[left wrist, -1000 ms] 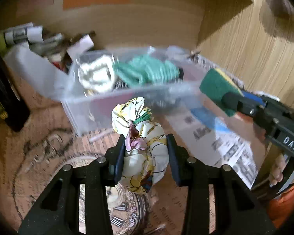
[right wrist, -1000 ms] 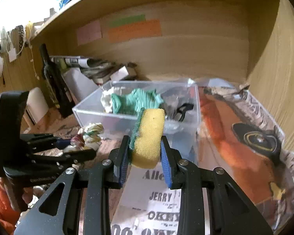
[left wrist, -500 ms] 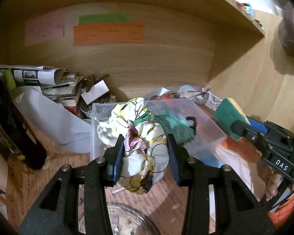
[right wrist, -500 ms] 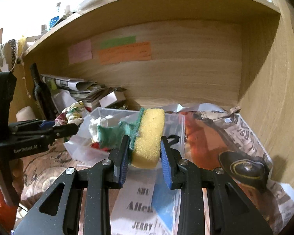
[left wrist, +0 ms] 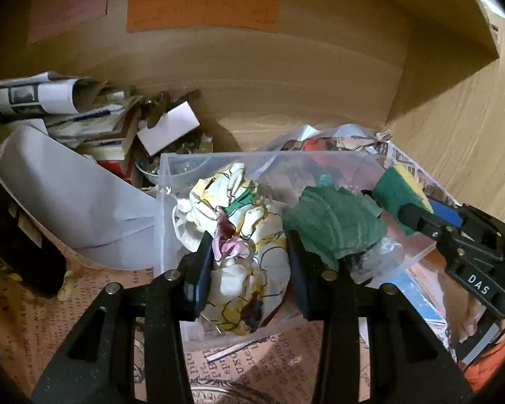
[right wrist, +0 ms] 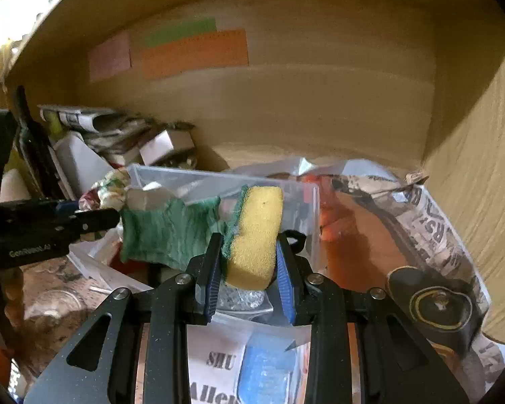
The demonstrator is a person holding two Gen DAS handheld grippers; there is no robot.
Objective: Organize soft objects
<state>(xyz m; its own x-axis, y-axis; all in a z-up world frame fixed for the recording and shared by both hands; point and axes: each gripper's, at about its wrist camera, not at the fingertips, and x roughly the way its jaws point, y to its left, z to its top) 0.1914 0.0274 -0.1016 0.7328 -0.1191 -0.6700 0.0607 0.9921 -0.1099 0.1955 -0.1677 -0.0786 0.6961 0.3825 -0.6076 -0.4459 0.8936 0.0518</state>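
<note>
My left gripper (left wrist: pixel 247 259) is shut on a crumpled floral cloth (left wrist: pixel 242 235) and holds it over the near left part of a clear plastic bin (left wrist: pixel 198 161). A green knitted cloth (left wrist: pixel 333 222) lies in the bin beside it. My right gripper (right wrist: pixel 247 259) is shut on a yellow sponge with a green scrub side (right wrist: pixel 256 232), held over the bin's near right edge (right wrist: pixel 313 202). The right gripper with the sponge (left wrist: pixel 397 188) shows at the right of the left wrist view. The left gripper (right wrist: pixel 94 215) with the floral cloth (right wrist: pixel 111 188) shows at the left of the right wrist view.
A pile of papers, books and a white box (left wrist: pixel 168 128) fills the back left corner. A dark bottle (right wrist: pixel 33 148) stands at the far left. Newspaper (right wrist: pixel 431 222) covers the surface at the right. The wooden back wall (right wrist: pixel 303 101) and side wall close in.
Both grippers moved forward and down toward the bin. The floral cloth and the sponge now hang over the bin, and neither has been let go.
</note>
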